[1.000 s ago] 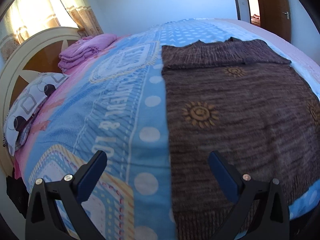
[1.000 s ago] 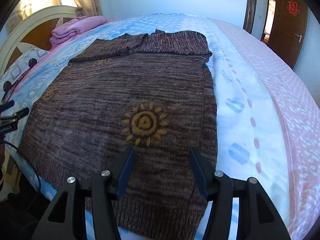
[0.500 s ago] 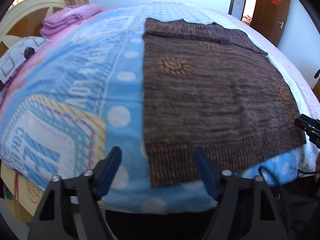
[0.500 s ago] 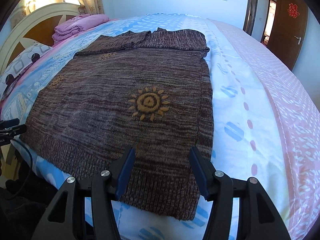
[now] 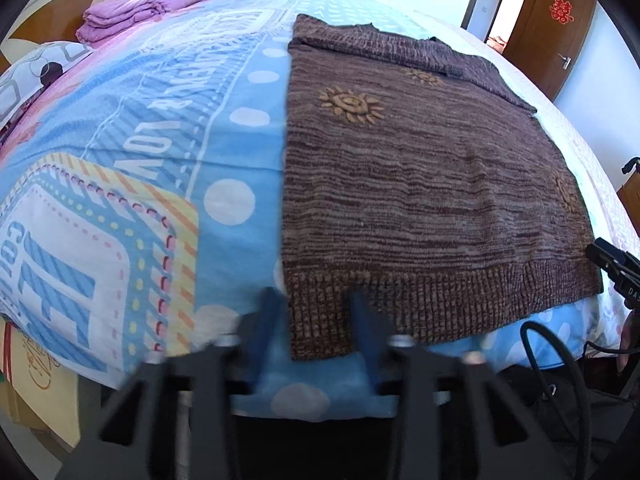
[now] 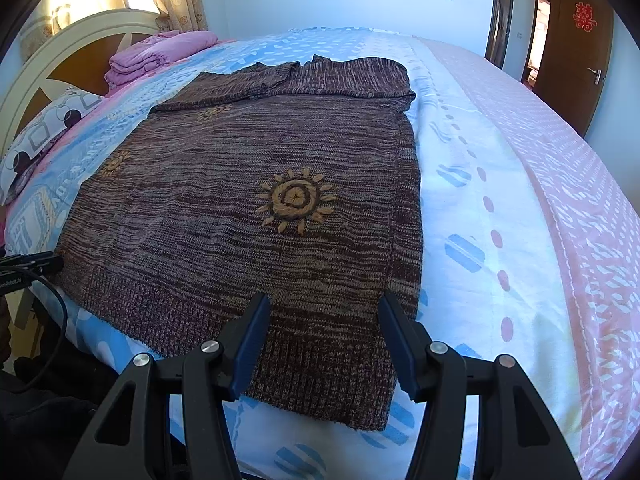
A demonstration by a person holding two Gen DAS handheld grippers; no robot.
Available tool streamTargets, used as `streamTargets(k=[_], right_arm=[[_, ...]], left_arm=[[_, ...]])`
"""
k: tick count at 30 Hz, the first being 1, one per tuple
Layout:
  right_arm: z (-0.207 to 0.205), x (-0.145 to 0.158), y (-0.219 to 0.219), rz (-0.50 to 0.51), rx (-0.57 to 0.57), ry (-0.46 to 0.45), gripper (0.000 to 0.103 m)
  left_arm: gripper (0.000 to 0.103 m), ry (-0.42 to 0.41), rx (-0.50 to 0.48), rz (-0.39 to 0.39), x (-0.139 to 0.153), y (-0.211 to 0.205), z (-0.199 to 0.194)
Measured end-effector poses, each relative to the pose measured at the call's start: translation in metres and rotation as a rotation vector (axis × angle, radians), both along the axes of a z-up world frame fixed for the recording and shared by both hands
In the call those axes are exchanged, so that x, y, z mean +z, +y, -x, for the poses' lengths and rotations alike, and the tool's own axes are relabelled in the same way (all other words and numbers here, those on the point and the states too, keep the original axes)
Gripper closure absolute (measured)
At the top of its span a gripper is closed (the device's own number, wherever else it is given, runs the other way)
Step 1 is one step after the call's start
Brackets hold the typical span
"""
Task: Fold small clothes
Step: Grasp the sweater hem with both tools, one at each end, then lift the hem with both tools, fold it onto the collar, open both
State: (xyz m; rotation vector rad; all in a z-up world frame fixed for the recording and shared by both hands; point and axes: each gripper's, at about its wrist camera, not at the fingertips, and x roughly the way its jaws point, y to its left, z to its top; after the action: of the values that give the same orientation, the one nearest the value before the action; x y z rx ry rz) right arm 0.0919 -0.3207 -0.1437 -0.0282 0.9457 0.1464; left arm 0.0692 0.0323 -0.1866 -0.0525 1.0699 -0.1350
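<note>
A brown knitted sweater (image 5: 420, 184) with orange sun motifs lies flat on the bed, its sleeves folded across the far end; it also shows in the right wrist view (image 6: 256, 216). My left gripper (image 5: 316, 300) is open, its fingers on either side of the sweater's near left hem corner. My right gripper (image 6: 324, 304) is open over the ribbed hem near the sweater's near right corner. Neither holds anything.
The bed has a blue, white and pink patterned cover (image 5: 132, 152). A folded pink blanket (image 5: 136, 8) and a pillow (image 6: 44, 136) lie by the headboard (image 6: 60, 64). A brown door (image 6: 580, 48) stands at the right. Cables (image 5: 560, 360) hang below the bed's near edge.
Both grippers have drawn back toward the sweater's near hem. My left gripper's fingers have narrowed and now straddle the left hem corner. The sweater has not moved.
</note>
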Motion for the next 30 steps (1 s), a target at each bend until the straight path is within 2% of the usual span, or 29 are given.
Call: streamTargets(k=[1,3,7,13,19,21,22,23,24,27,30], right_arm=[[0.001,0.001,-0.001,-0.004,-0.003,-0.002,0.045],[0.002,0.003,-0.007,-0.017,-0.014,-0.006,0.045],[0.009,0.007,-0.021,-0.035,-0.043,-0.011,0.046],[0.024,0.007,-0.041,-0.064,-0.093,-0.007,0.046],[0.026,-0.007,-0.04,-0.159,-0.066,0.051,0.046],[0.026,-0.015,-0.038,-0.175,-0.061,0.077,0.053],[0.027,-0.014,-0.036,-0.148,-0.064,0.067,0.069],[0.028,-0.014,-0.035,-0.148,-0.056,0.063,0.09],[0.029,-0.012,-0.036,-0.181,-0.045,0.062,0.097],[0.032,-0.004,-0.04,-0.21,-0.045,0.031,0.097],[0.037,0.015,-0.044,-0.243,-0.057,-0.046,0.097]], left_arm=[[0.091,0.0,-0.02,0.032,0.002,0.0,0.001],[0.093,-0.012,-0.026,0.026,0.006,-0.002,0.004],[0.094,-0.024,-0.023,0.029,0.011,0.0,0.005],[0.094,-0.099,-0.013,0.029,0.029,0.006,0.008],[0.094,-0.094,-0.007,0.036,0.027,0.013,0.002],[0.094,-0.087,-0.008,0.035,0.025,0.012,0.0],[0.094,-0.085,-0.008,0.033,0.024,0.012,0.0],[0.094,-0.085,-0.006,0.035,0.023,0.01,-0.001],[0.094,-0.087,-0.005,0.037,0.024,0.01,-0.003],[0.094,-0.113,0.004,0.055,0.032,0.015,-0.003],[0.094,-0.151,0.012,0.073,0.046,0.02,-0.004]])
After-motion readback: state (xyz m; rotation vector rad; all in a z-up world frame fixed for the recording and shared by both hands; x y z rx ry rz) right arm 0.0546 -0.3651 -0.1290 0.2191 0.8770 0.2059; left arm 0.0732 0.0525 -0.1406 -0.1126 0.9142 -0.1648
